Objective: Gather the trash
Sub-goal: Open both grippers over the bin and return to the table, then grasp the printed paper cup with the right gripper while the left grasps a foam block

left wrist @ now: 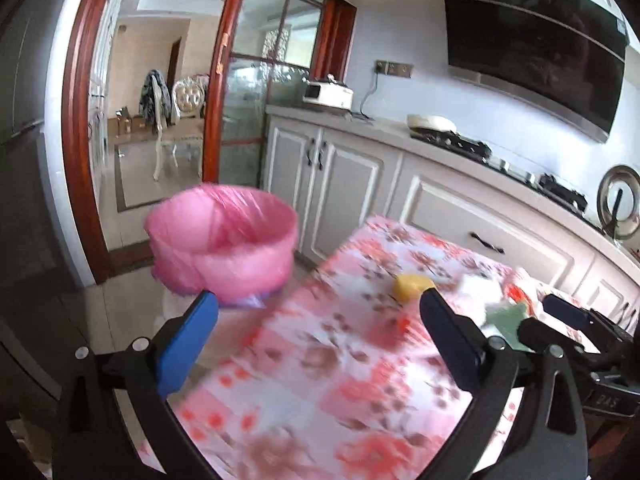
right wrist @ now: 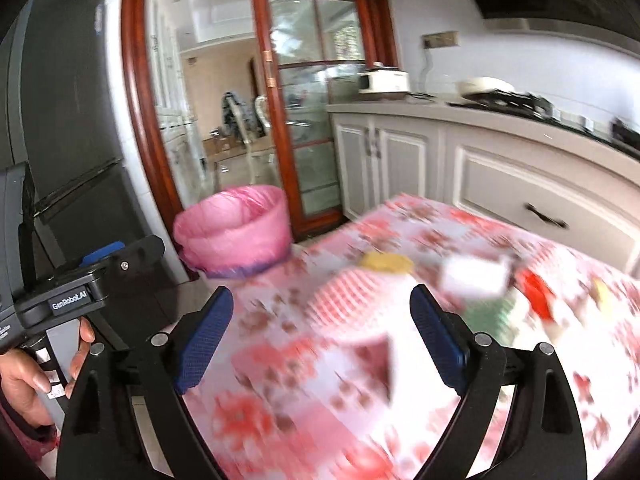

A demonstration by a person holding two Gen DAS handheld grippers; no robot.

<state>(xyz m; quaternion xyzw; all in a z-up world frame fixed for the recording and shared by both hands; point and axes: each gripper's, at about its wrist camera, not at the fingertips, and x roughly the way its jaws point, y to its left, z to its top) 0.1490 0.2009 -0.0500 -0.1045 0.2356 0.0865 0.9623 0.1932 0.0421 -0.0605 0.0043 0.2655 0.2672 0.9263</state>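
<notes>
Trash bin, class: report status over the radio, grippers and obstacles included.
Left gripper open, empty. Right gripper open, empty. Pink-lined trash bin off the table's far-left corner; yellow scrap on the floral tablecloth. Nothing blocking.

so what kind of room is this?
A home kitchen, most likely: gas stove on the counter, range hood above it, white cabinets below, fridge by the glass door.
</notes>
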